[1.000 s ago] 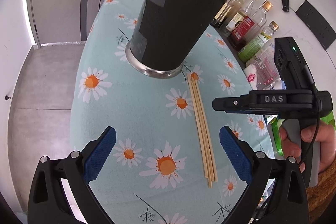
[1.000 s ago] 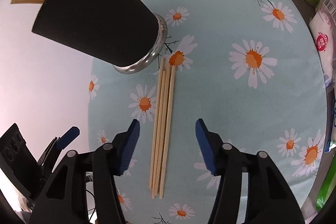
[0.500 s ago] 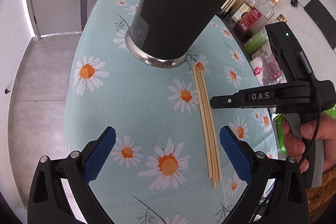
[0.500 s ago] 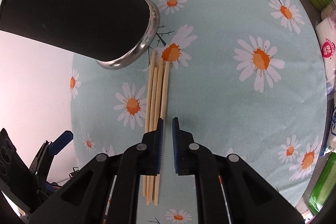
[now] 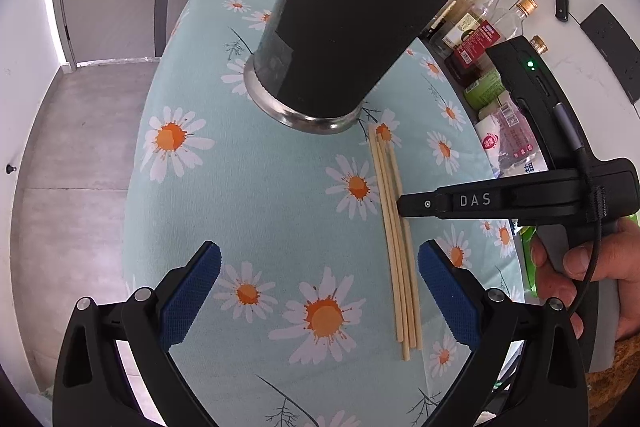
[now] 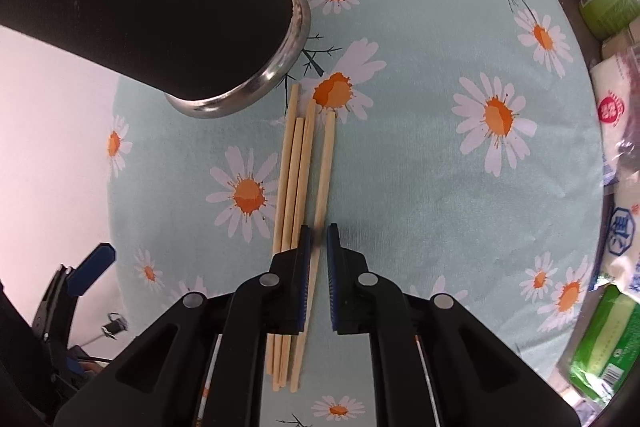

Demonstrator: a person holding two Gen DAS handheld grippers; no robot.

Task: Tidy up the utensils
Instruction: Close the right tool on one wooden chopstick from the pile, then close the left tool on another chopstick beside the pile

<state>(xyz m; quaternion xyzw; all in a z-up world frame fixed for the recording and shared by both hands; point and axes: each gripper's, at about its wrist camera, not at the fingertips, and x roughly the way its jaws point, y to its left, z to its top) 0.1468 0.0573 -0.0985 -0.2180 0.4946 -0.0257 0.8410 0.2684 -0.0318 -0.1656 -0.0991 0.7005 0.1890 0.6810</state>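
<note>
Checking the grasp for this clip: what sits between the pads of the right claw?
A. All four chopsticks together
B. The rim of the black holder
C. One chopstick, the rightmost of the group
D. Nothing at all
C: in the right wrist view the right claw has its pads nearly together around the rightmost chopstick, while the other three chopsticks lie just to its left, outside the pads.

Black tool [image 6: 318, 247], blue textured pads [image 5: 188, 295]
</note>
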